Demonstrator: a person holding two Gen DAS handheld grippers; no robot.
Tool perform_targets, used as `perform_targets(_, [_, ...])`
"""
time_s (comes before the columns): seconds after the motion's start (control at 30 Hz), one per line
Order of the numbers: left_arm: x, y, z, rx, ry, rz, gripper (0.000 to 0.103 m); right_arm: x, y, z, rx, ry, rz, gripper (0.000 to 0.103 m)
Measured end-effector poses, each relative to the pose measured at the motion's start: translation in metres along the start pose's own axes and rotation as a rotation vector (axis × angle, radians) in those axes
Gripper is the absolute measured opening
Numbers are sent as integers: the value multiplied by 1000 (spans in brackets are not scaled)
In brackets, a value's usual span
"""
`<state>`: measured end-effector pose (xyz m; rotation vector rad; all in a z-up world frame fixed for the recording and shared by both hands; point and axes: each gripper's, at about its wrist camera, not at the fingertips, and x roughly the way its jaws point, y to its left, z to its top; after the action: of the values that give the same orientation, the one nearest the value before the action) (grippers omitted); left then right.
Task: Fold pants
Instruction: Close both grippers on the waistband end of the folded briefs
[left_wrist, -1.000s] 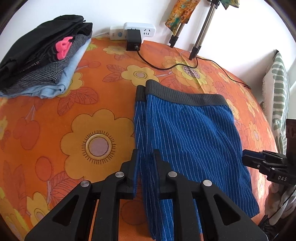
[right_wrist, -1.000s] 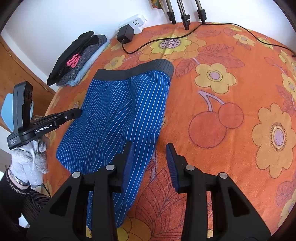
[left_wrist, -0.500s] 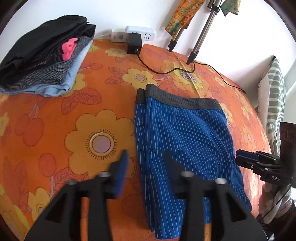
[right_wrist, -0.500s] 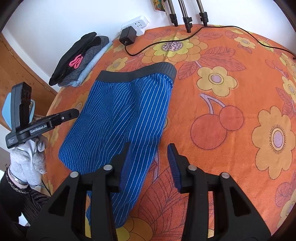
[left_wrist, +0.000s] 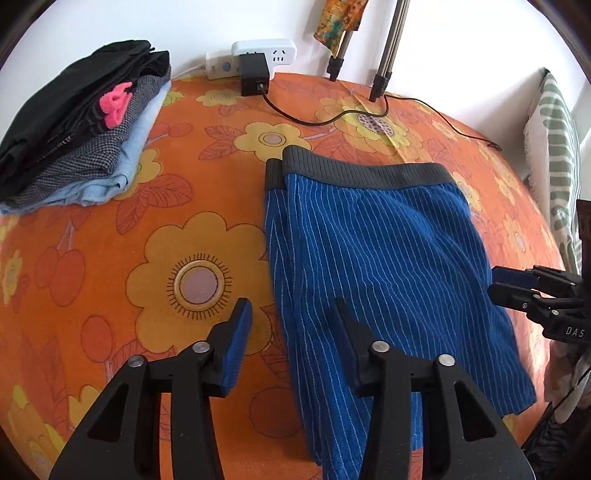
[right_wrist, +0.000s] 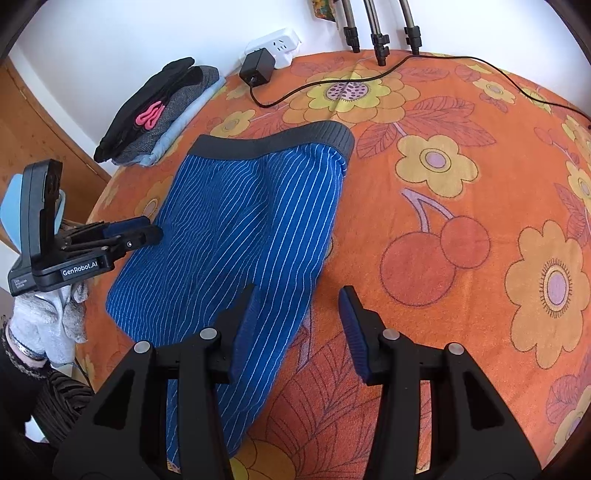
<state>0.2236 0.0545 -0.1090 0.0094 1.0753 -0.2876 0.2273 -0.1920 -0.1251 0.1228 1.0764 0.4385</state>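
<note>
Blue pinstriped pants (left_wrist: 373, 254) with a dark grey waistband lie folded lengthwise on the orange flowered cover (left_wrist: 147, 229), waistband at the far end. My left gripper (left_wrist: 291, 321) is open and empty, its jaws straddling the pants' left edge just above it. My right gripper (right_wrist: 303, 306) is open and empty over the pants' right edge (right_wrist: 240, 240) near the leg end. Each gripper shows in the other's view: the right one (left_wrist: 517, 291) at the pants' right side, the left one (right_wrist: 129, 236) at the left side.
A stack of folded clothes (left_wrist: 74, 136) lies at the far left corner. A white power strip (left_wrist: 258, 59) with a black adapter and cable (left_wrist: 332, 120) sits by the wall. Tripod legs (left_wrist: 380, 74) stand at the back. A striped pillow (left_wrist: 554, 147) lies at the right.
My left gripper was shut on the pants' left edge; it has opened, let go and lifted back. My right gripper has opened a little wider and pulled back slightly.
</note>
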Motion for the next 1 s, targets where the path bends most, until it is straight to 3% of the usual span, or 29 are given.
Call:
perform_targets(0.33, [2, -17, -2, 108, -7, 28, 6, 6, 20, -2, -109, -8, -75, 44])
perform_targets(0.57, [1, -15, -2, 67, -22, 10, 5, 7, 20, -3, -83, -13, -30, 22])
perform_targets(0.7, [1, -12, -2, 29, -28, -12, 4, 8, 10, -3, -11, -4, 46, 12])
perform_targets(1.0, [-6, 3, -1, -95, -56, -97, 4, 10, -22, -3, 196, 4, 241, 8])
